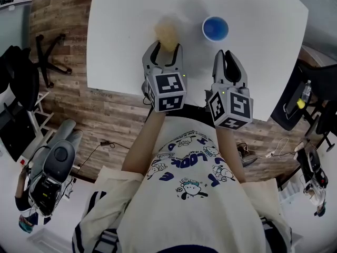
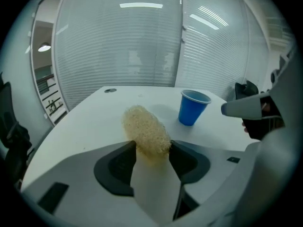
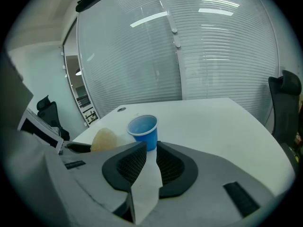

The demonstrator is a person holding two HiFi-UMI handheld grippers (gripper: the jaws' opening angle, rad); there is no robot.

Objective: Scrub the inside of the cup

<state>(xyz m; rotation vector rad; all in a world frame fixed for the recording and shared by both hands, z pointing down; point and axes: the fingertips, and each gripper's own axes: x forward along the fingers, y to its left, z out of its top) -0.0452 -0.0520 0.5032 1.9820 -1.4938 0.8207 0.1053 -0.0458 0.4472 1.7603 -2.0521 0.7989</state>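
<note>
A blue plastic cup (image 1: 215,28) stands upright on the white table (image 1: 121,46), its mouth open upward. To its left, my left gripper (image 1: 166,49) holds a yellowish, coarse sponge (image 1: 167,35) between its pads, and most of the sponge sticks out past the fingertips. In the left gripper view the sponge (image 2: 146,129) fills the gap of the left gripper (image 2: 152,148), and the cup (image 2: 192,107) stands beyond to the right. My right gripper (image 1: 226,54) hovers just short of the cup, jaws nearly together with nothing between them. The right gripper view shows the cup (image 3: 143,130) straight ahead of the right gripper (image 3: 151,148), with the sponge (image 3: 104,140) at left.
The table's near edge runs just under both grippers. A chair base (image 1: 50,57) stands on the wooden floor at left and a black chair (image 1: 295,99) at right. A glass wall with blinds (image 2: 142,46) lies beyond the table's far edge.
</note>
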